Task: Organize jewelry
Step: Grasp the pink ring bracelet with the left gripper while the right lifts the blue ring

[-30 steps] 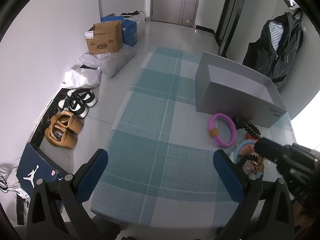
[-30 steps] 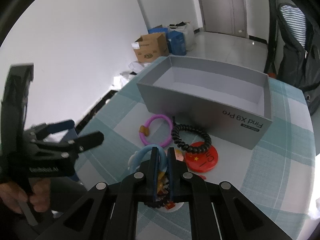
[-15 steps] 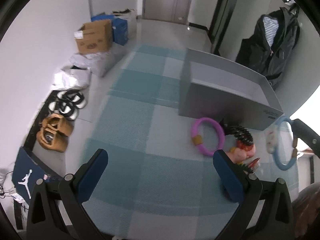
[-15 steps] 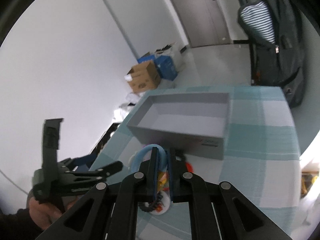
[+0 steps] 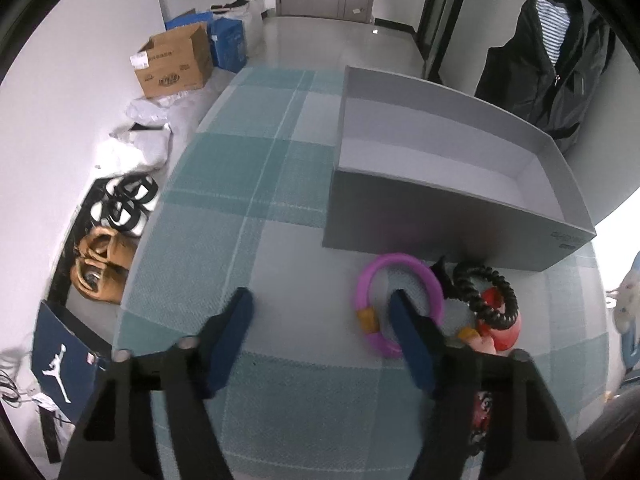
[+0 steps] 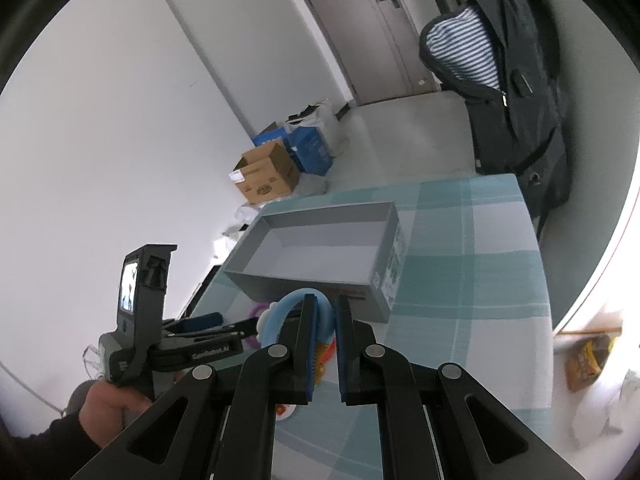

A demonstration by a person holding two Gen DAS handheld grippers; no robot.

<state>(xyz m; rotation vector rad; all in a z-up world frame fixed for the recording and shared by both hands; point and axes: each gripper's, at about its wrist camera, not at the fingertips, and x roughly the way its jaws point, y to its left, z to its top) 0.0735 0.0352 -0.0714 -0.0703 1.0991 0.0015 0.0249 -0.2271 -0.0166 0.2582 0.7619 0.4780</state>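
Left tongs [image 5: 320,308] are hanging spread over the table [image 5: 224,216], their right finger overlapping the purple bracelet [image 5: 394,276] lying near the grey box [image 5: 452,216]. Right tongs [image 6: 323,312] are pinching the blue bracelet [image 6: 292,300] near the box; carrying it above the open middle before letting go should be wise.

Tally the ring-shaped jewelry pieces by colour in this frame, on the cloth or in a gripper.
Purple ring: 1, on the cloth.
Black coil ring: 1, on the cloth.
Blue ring: 1, in the right gripper.
Total: 3.
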